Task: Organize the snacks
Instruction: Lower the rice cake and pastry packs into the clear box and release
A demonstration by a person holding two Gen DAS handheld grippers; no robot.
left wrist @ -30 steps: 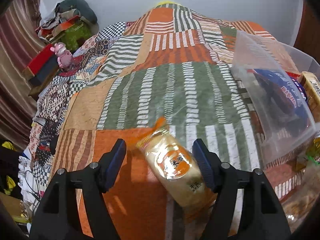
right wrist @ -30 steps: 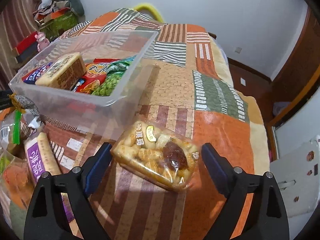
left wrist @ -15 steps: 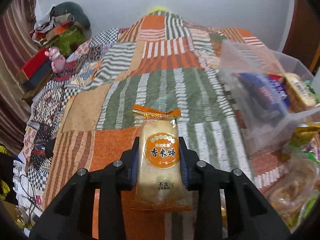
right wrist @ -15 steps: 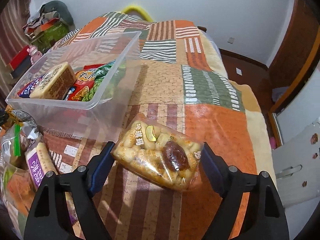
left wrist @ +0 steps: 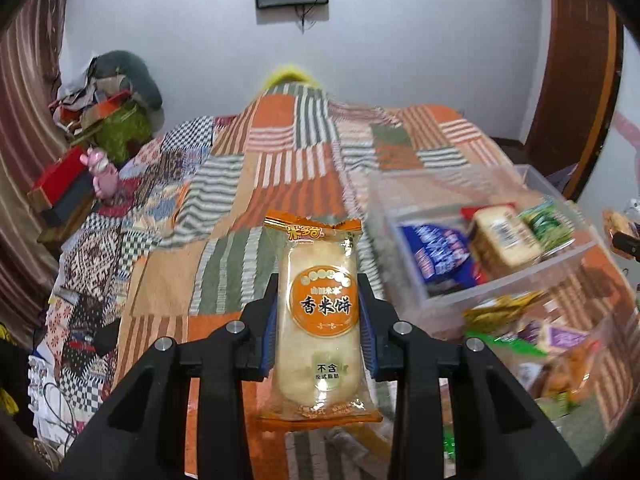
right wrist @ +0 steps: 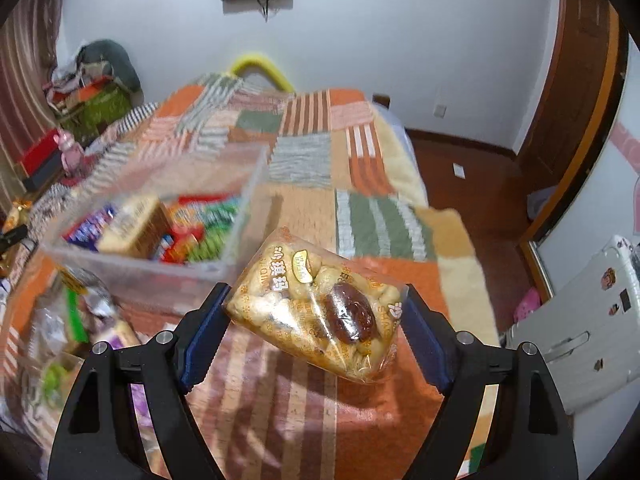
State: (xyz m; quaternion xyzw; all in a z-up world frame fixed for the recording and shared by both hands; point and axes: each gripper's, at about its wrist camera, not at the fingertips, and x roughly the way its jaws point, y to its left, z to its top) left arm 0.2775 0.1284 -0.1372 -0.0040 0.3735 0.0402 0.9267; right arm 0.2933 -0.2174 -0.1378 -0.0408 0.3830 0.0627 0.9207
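orange-edged rice cracker packet [left wrist: 319,316] stands upright, clamped between the closed jaws of the left gripper [left wrist: 319,322], above the patchwork bed [left wrist: 224,200]. the right gripper [right wrist: 316,334] has its jaws pressed on a clear pastry bag [right wrist: 316,308], lifted off the bed beside the clear bin [right wrist: 132,270] of snacks.

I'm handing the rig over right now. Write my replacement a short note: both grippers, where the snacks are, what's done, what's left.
Left hand-held gripper: shut on the rice cracker pack, held clear of the bedspread.
Right hand-held gripper: shut on the clear bag of puffed snacks, also lifted.
Clear bin: on the bed between the two grippers, already holding several packs.
Done: both packs gripped and raised.
Left: drop both into the bin, then clear the loose snack pile in front of it.
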